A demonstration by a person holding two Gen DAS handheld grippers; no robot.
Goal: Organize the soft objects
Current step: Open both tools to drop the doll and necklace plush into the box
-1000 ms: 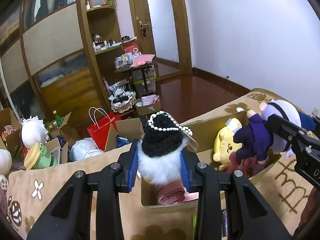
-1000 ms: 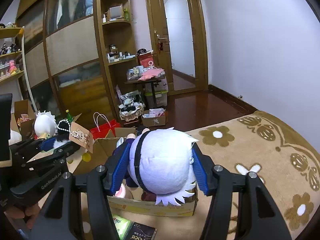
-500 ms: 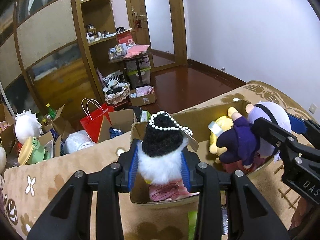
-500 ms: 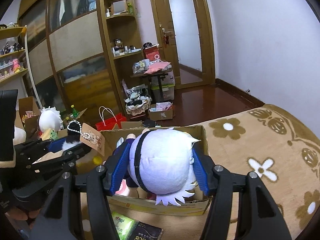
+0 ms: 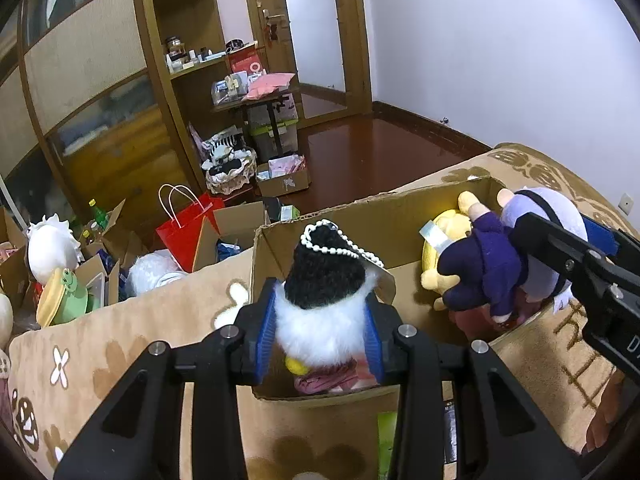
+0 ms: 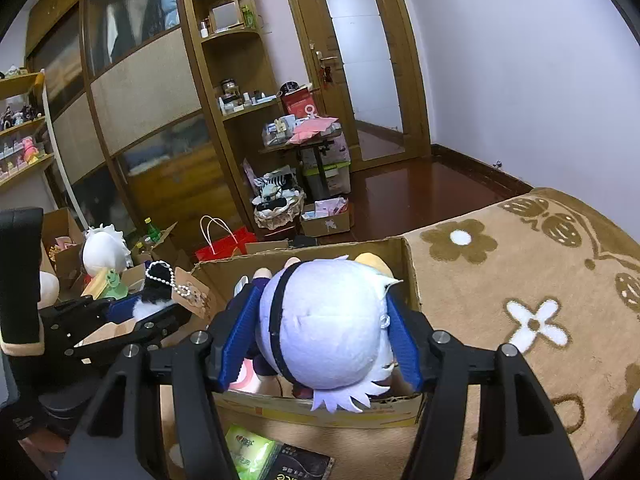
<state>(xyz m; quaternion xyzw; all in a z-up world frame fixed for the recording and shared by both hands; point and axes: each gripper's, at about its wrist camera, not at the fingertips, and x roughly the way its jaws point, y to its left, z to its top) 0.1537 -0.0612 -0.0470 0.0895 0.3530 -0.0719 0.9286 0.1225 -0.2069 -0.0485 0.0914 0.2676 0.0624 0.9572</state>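
Note:
My left gripper is shut on a black-and-white furry plush with a bead chain, held over the left part of an open cardboard box on the brown blanket. My right gripper is shut on a lavender-haired doll in purple clothes, held over the box's right part. In the left wrist view the doll hangs beside a yellow plush lying in the box. Pink soft items lie at the box bottom.
A green tissue pack and a dark packet lie in front of the box. Beyond the blanket edge stand open cartons, a red paper bag, a white plush and a frog toy. Shelves and a door lie behind.
Both grippers have moved forward and tilted down over the box with their plushes. The box now shows larger and its inside is more visible.

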